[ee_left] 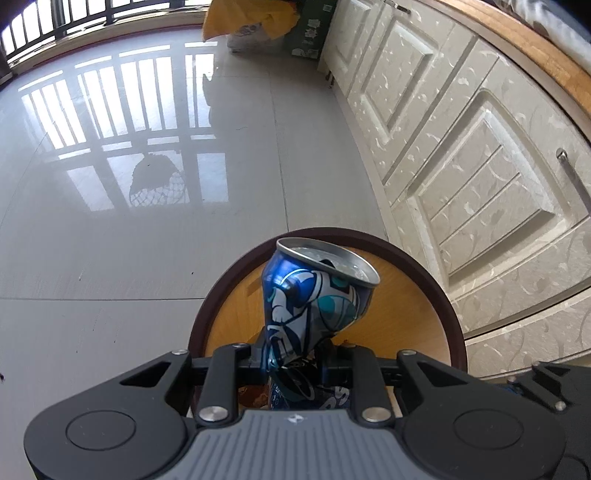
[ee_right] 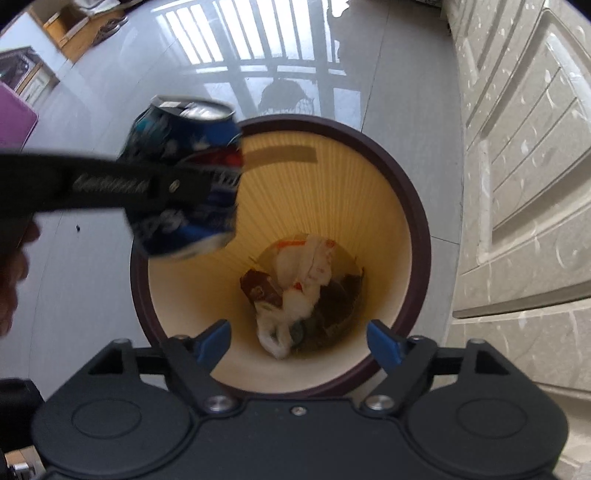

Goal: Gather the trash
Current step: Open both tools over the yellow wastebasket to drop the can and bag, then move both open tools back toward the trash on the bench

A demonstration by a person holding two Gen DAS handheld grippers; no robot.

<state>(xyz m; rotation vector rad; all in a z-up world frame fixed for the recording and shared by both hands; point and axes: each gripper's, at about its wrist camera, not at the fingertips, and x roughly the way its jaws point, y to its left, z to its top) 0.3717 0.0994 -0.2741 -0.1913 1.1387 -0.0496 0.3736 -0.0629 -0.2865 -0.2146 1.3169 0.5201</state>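
In the left wrist view, the left hand-held gripper (ee_left: 295, 363) is clamping a crushed blue can (ee_left: 314, 291) at its squeezed lower part, and the silver top of the can is pointing away from the camera and tilting a little to the right. The can is hanging above the open mouth of a round bin (ee_left: 448, 310) – a bin with a dark brown rim and a yellow inner wall. The bin is standing on the glossy grey floor (ee_left: 129, 258), just beside a row of pale patterned cabinet doors (ee_left: 461, 155) on the right. Far at the top, a yellow bag (ee_left: 236, 18) and a green box (ee_left: 310, 29) are lying near the cabinet.

In the right wrist view, the right hand-held gripper (ee_right: 299, 341) is pointing down into the same bin (ee_right: 421, 236), and its blue-tipped fingers (ee_right: 384, 345) are standing wide apart with nothing between them. At the bottom of the bin, white crumpled plastic (ee_right: 295, 291) and a brown wrapper (ee_right: 260, 290) are lying together. The other gripper (ee_right: 177, 184) is reaching in from the left as a blurred black bar, holding the blue can (ee_right: 184, 206) over the left edge of the bin – the can is not yet inside. A part of a person's hand (ee_right: 11, 273) is showing at the left border.
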